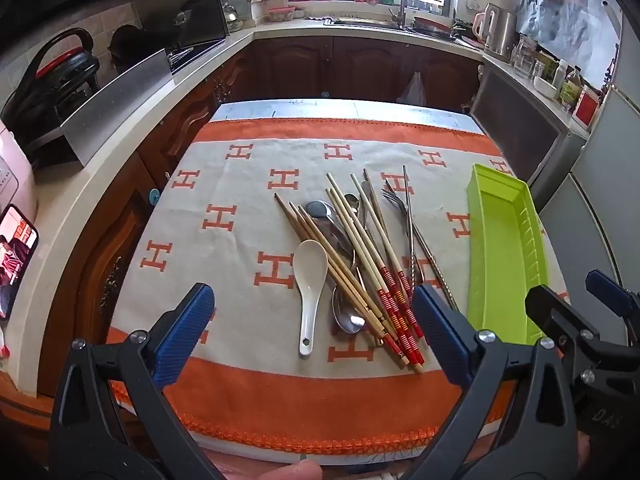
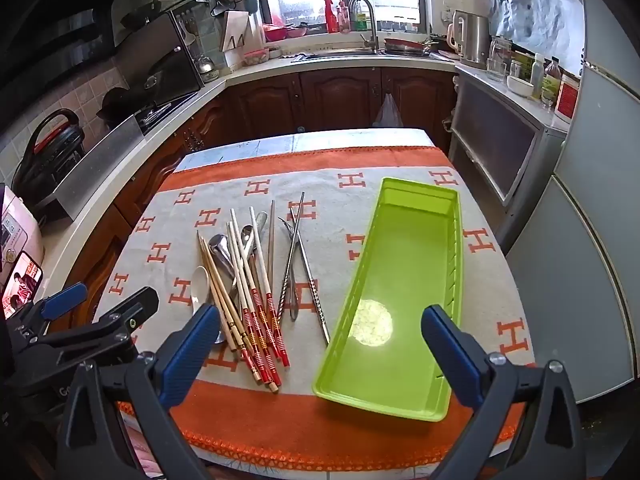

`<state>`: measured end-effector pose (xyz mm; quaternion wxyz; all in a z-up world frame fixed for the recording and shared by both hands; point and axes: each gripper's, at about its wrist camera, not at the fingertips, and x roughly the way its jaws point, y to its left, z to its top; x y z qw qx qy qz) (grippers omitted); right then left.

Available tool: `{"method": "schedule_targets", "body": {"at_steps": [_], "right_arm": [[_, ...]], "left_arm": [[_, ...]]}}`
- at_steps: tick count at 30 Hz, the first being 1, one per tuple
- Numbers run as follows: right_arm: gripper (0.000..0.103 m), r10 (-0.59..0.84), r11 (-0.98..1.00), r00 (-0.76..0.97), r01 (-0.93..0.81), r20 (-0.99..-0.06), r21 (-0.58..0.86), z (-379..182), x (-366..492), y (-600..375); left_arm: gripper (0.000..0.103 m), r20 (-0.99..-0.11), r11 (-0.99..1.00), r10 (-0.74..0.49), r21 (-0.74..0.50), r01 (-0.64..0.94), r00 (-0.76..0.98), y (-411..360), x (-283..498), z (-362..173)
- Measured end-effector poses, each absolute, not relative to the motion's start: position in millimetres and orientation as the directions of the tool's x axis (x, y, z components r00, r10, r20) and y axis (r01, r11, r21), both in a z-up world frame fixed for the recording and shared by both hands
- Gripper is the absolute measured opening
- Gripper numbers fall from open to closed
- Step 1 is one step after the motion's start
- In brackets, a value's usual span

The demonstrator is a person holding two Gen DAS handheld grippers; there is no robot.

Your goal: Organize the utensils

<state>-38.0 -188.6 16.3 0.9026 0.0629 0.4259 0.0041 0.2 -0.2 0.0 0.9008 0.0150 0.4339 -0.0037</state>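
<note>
One green tray (image 2: 404,280) lies on the desk (image 2: 500,280). Left of the tray there is one white ceramic spoon (image 1: 310,280). I count three metal spoons (image 1: 349,316) in the pile beside it, though some may be hidden. One metal fork (image 1: 394,198) lies nearer the tray. Two metal chopsticks (image 2: 310,280) lie just left of the tray. The wooden chopsticks (image 1: 360,264) overlap too much for an exact count, about ten. Two grippers are in view.

In my left view the metal spoons (image 1: 347,316) lie half buried under the chopsticks (image 1: 362,270), so I can't count them. The green tray's (image 1: 505,240) near end hides behind my right gripper (image 1: 576,300).
</note>
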Motion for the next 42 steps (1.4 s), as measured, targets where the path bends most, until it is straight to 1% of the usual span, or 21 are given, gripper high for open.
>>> {"method": "schedule_targets", "body": {"at_steps": [8,11,16,37,42], "right_arm": [[0.101,0.064,0.991,0.633,0.052,-0.771,0.125,15.5,-37.8,-188.4],[0.101,0.061,0.990,0.633,0.059,-0.772,0.126,15.9,-37.3,-191.1],[0.101,0.053,0.991,0.635,0.060,-0.771,0.117,12.9,-36.3,-188.2],[0.101,0.038,0.991,0.626,0.079,-0.779,0.112,10.2,-37.1,-187.5],[0.101,0.050,0.990,0.613,0.075,-0.788,0.122,7.4,-35.8,-187.7]], "left_arm": [[0.099,-0.773,0.999,-0.009,0.013,0.030,0.635,-4.0,-0.7,0.7],[0.098,-0.789,0.999,-0.018,0.005,0.036,0.614,1.4,-1.4,-3.6],[0.098,-0.790,0.999,-0.026,-0.004,0.038,0.613,0.3,-2.3,0.6],[0.098,-0.804,1.000,-0.017,0.000,0.029,0.594,-1.6,1.1,-9.5],[0.094,-0.807,0.999,-0.025,-0.006,0.034,0.590,-2.5,1.3,-9.8]]}}
